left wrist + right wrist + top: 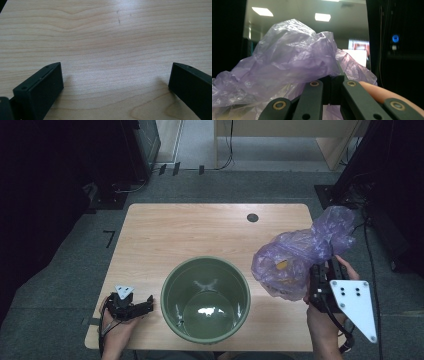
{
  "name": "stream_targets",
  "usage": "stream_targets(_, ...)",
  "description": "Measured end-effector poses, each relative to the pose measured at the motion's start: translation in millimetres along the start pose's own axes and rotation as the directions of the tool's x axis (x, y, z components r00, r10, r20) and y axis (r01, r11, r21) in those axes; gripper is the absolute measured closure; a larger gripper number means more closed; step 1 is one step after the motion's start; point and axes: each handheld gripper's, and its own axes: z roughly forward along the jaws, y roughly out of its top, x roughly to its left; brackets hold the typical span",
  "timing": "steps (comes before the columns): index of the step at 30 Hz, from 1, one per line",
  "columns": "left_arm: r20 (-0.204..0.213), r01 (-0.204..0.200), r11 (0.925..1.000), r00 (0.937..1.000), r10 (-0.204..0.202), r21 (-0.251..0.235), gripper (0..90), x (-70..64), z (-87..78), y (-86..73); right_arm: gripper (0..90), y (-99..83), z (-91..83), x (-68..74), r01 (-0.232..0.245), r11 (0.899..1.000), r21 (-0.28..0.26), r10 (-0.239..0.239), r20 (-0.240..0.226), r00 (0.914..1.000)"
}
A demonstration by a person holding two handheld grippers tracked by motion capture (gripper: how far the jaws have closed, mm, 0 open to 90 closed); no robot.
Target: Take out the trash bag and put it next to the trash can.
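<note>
A crumpled purple plastic bag (300, 252) hangs above the table's right side, something yellow showing through it. My right gripper (322, 275) is shut on the bag's lower right part; in the right gripper view the bag (289, 60) bulges up from between the closed jaws, which point upward toward the ceiling. A green bucket (205, 298) stands upright and hollow at the front centre of the table. My left gripper (145, 306) rests on the wood left of the bucket, open, with bare table (112, 62) between its jaws.
The wooden table (200, 232) has a round cable hole (252, 217) near its far edge. Dark equipment and cables stand on the floor to the left and right. A light wooden desk stands beyond the table.
</note>
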Motion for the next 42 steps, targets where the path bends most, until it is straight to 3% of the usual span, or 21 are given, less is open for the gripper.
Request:
stream_targets(2, 0.000, -0.001, 1.0000, 1.0000, 0.001, 0.001, 0.0, 0.1, 0.3, 0.3, 90.0, -5.4, 3.3, -0.2, -0.004, 1.000, 0.015, 0.004, 0.005, 1.0000)
stream_targets(6, -0.001, -0.001, 1.0000, 1.0000, 0.001, 0.000, 0.0, 0.1, 0.2, 0.3, 90.0, -33.7, 24.4, 1.8, -0.038, 0.996, 0.086, 0.037, 0.009, 0.9993)
stream_targets(7, 0.000, 0.000, 1.0000, 1.0000, 0.000, 0.000, 0.0, 0.1, 0.2, 0.3, 90.0, -44.8, 35.6, 6.6, -0.053, 0.993, 0.107, 0.053, -0.001, 0.9986)
stream_targets(10, 0.000, -0.001, 1.0000, 1.0000, 0.001, 0.002, 0.0, 0.1, 0.2, 0.4, 90.0, -54.1, 46.3, 13.5, -0.043, 0.992, 0.121, 0.045, -0.013, 0.9989)
stream_targets(12, 0.001, -0.002, 1.0000, 1.0000, 0.002, 0.003, 0.0, 0.2, 0.4, 0.7, 90.0, -68.6, 65.8, 30.8, -0.016, 0.988, 0.151, 0.021, -0.030, 0.9993)
stream_targets(16, 0.000, -0.002, 1.0000, 1.0000, 0.002, 0.002, 0.0, 0.2, 0.6, 0.9, 90.0, -72.5, 79.9, 41.5, -0.020, 0.987, 0.161, 0.030, -0.059, 0.9978)
stream_targets(17, 0.000, -0.002, 1.0000, 1.0000, 0.002, 0.002, 0.0, 0.2, 0.6, 0.9, 90.0, -71.6, 82.4, 43.2, -0.075, 0.987, 0.140, 0.090, -0.106, 0.9902)
stream_targets(19, 0.000, -0.003, 1.0000, 1.0000, 0.003, 0.003, 0.0, 0.3, 0.5, 0.9, 90.0, -70.0, 83.7, 46.6, -0.115, 0.986, 0.123, 0.134, -0.154, 0.9790)
stream_targets(20, 0.001, -0.002, 1.0000, 1.0000, 0.002, 0.002, 0.0, 0.4, 0.5, 0.8, 89.5, -73.0, 82.3, 49.9, -0.148, 0.981, 0.125, 0.172, -0.208, 0.9629)
stream_targets(23, 0.002, -0.004, 1.0000, 1.0000, 0.004, 0.001, 0.0, 0.5, 0.4, 0.6, 88.0, -84.0, 81.2, 53.6, -0.128, 0.979, 0.159, 0.165, -0.252, 0.9536)
stream_targets(24, 0.003, -0.005, 1.0000, 1.0000, 0.005, 0.001, 0.0, 0.7, 0.2, 0.5, 85.5, -101.8, 80.9, 54.3, -0.106, 0.969, 0.221, 0.171, -0.300, 0.9384)
stream_targets(25, 0.005, -0.005, 1.0000, 1.0000, 0.005, 0.001, 0.0, 0.7, 0.1, 0.3, 85.5, -101.8, 80.9, 54.3, -0.106, 0.969, 0.221, 0.171, -0.300, 0.9384)
stream_targets(26, 0.005, -0.005, 1.0000, 1.0000, 0.005, 0.000, 0.0, 0.7, 0.0, 0.2, 84.4, -111.8, 79.9, 52.8, -0.107, 0.961, 0.256, 0.187, -0.313, 0.9312)
stream_targets(27, 0.005, -0.004, 1.0000, 1.0000, 0.004, 0.000, 0.0, 0.7, -0.1, 0.1, 82.3, -121.4, 78.5, 50.4, -0.110, 0.951, 0.290, 0.205, -0.320, 0.9249)
stream_targets(28, 0.005, -0.004, 1.0000, 1.0000, 0.004, 0.000, 0.0, 0.7, -0.1, 0.0, 75.2, -138.4, 74.6, 44.4, -0.118, 0.929, 0.350, 0.244, -0.342, 0.9075)
stream_targets(29, 0.006, -0.004, 1.0000, 1.0000, 0.004, 0.000, 0.0, 0.7, -0.1, 0.0, 75.2, -138.4, 74.6, 44.4, -0.118, 0.929, 0.350, 0.244, -0.342, 0.9075)
stream_targets(33, 0.005, -0.004, 1.0000, 1.0000, 0.004, 0.000, 0.0, 0.6, -0.1, 0.0, 57.5, -158.9, 61.9, 34.7, -0.082, 0.903, 0.422, 0.260, -0.383, 0.8865)
stream_targets(34, 0.005, -0.005, 1.0000, 1.0000, 0.005, 0.000, 0.0, 0.6, -0.1, 0.0, 51.8, -161.9, 58.4, 32.8, -0.070, 0.900, 0.429, 0.253, -0.386, 0.8870)
stream_targets(35, 0.005, -0.005, 1.0000, 1.0000, 0.005, 0.000, 0.0, 0.6, -0.1, 0.0, 40.6, -166.2, 52.1, 28.7, -0.044, 0.899, 0.436, 0.229, -0.382, 0.8954)
stream_targets(38, 0.005, -0.005, 1.0000, 1.0000, 0.005, 0.000, 0.0, 0.6, -0.1, 0.0, 34.4, -169.1, 46.7, 22.6, -0.036, 0.894, 0.447, 0.222, -0.371, 0.9017)
stream_targets(42, 0.005, -0.005, 1.0000, 1.0000, 0.005, 0.000, 0.0, 0.6, -0.1, 0.0, 27.3, -174.2, 35.4, 3.2, -0.046, 0.875, 0.483, 0.244, -0.356, 0.9020)
